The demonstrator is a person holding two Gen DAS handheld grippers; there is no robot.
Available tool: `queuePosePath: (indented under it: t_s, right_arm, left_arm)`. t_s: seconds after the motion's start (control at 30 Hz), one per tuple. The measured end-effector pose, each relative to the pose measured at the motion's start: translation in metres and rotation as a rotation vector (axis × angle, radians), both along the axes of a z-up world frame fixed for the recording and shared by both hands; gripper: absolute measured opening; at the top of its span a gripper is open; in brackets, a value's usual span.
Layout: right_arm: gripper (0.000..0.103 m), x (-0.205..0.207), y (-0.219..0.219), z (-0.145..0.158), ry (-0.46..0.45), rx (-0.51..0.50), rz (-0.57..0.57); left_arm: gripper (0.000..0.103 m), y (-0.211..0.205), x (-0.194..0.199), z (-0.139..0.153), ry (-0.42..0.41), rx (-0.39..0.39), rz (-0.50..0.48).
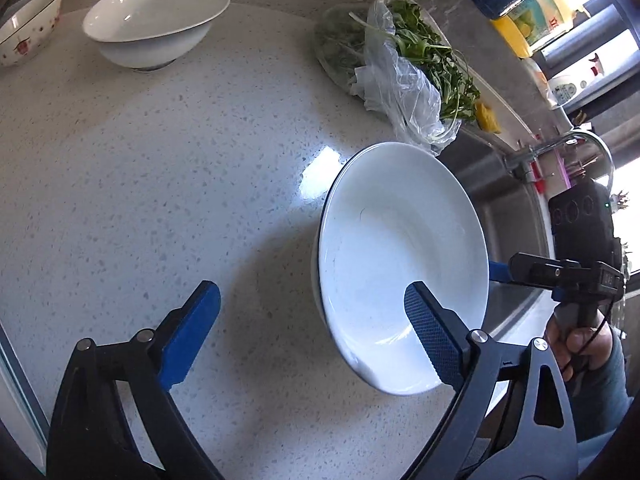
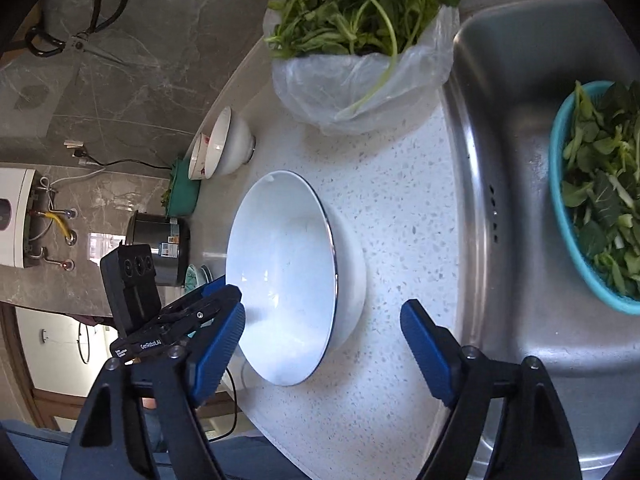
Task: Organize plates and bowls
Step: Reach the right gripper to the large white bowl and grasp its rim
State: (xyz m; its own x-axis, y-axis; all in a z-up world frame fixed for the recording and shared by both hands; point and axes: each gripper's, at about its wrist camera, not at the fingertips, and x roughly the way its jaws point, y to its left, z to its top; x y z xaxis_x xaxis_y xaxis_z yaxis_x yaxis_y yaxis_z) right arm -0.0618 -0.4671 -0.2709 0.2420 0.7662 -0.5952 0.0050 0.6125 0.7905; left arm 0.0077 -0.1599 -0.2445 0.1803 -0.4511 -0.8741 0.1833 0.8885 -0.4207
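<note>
White bowl (image 1: 400,264) on the counter (image 1: 160,180) sits between two wide, empty claws (image 1: 312,320).

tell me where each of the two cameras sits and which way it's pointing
Left wrist: on the left gripper, angled down at the speckled counter and the large white bowl; its open blue fingers show, plus the right gripper and the hand holding it.
Right wrist: on the right gripper, looking across the same bowl, with the steel sink alongside; its open fingers and the left gripper show.
Shared: that bowl, the bagged greens, the two far bowls, the sink.
</note>
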Motion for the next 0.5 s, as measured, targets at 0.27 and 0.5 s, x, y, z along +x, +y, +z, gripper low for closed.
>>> queuePosePath:
  t_s: [0.27, 0.5]
  right_arm:
    - [0.074, 0.017, 0.007, -0.013, 0.040, 0.021, 0.043]
    - [0.071, 0.018, 0.002, -0.022, 0.079, 0.047, 0.034]
  left_arm:
    - [0.037, 0.002, 0.017, -0.016, 0.052, -0.035, -0.005]
    - [0.031, 0.001, 0.026, -0.027, 0.089, -0.079, -0.024]
